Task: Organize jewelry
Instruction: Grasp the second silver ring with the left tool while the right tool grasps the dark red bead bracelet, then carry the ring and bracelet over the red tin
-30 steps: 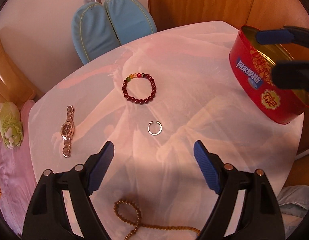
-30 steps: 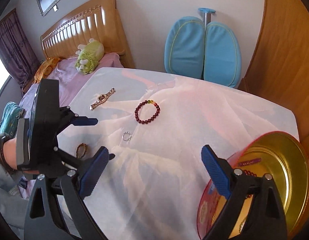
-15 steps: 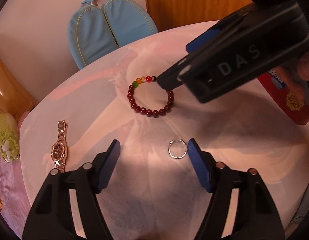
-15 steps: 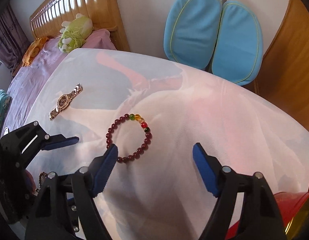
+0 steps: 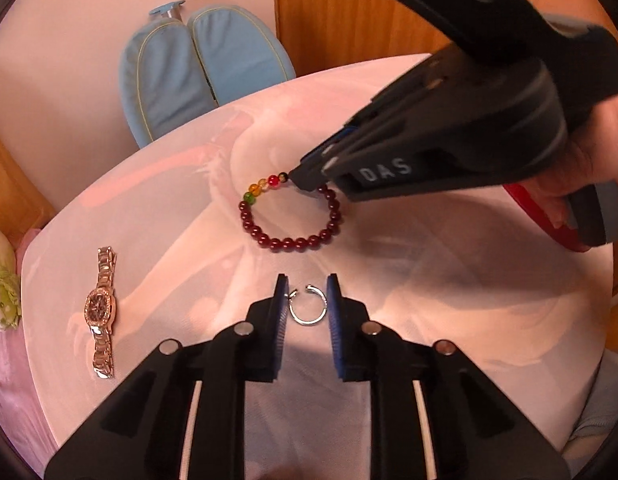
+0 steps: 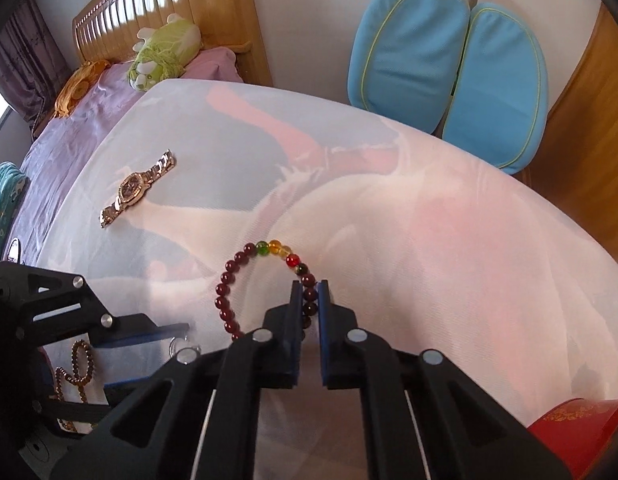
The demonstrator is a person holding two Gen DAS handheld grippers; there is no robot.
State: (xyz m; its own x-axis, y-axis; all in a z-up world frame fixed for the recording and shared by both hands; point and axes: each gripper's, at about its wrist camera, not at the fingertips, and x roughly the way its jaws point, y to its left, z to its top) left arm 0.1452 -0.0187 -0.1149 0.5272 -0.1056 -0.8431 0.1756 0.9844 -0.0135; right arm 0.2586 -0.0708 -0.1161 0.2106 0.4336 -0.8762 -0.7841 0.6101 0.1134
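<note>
A silver open ring (image 5: 306, 307) lies on the white table between the pads of my left gripper (image 5: 307, 292), which has closed on it from both sides. A dark red bead bracelet (image 5: 293, 216) with several coloured beads lies just beyond. My right gripper (image 6: 309, 292) is shut on the bracelet's (image 6: 245, 284) right side; it also shows in the left wrist view (image 5: 305, 178) at the bracelet. A gold watch (image 5: 101, 308) lies to the left, also in the right wrist view (image 6: 135, 188). A brown bead string (image 6: 79, 364) lies by the left gripper.
A red tin (image 6: 573, 428) stands at the right, partly hidden behind the right hand in the left wrist view (image 5: 549, 224). A blue chair back (image 6: 449, 60) stands beyond the table's far edge. A bed with a green plush toy (image 6: 161, 52) is at the left.
Both grippers moved down to the table and closed: the left around the silver ring, the right onto the bead bracelet.
</note>
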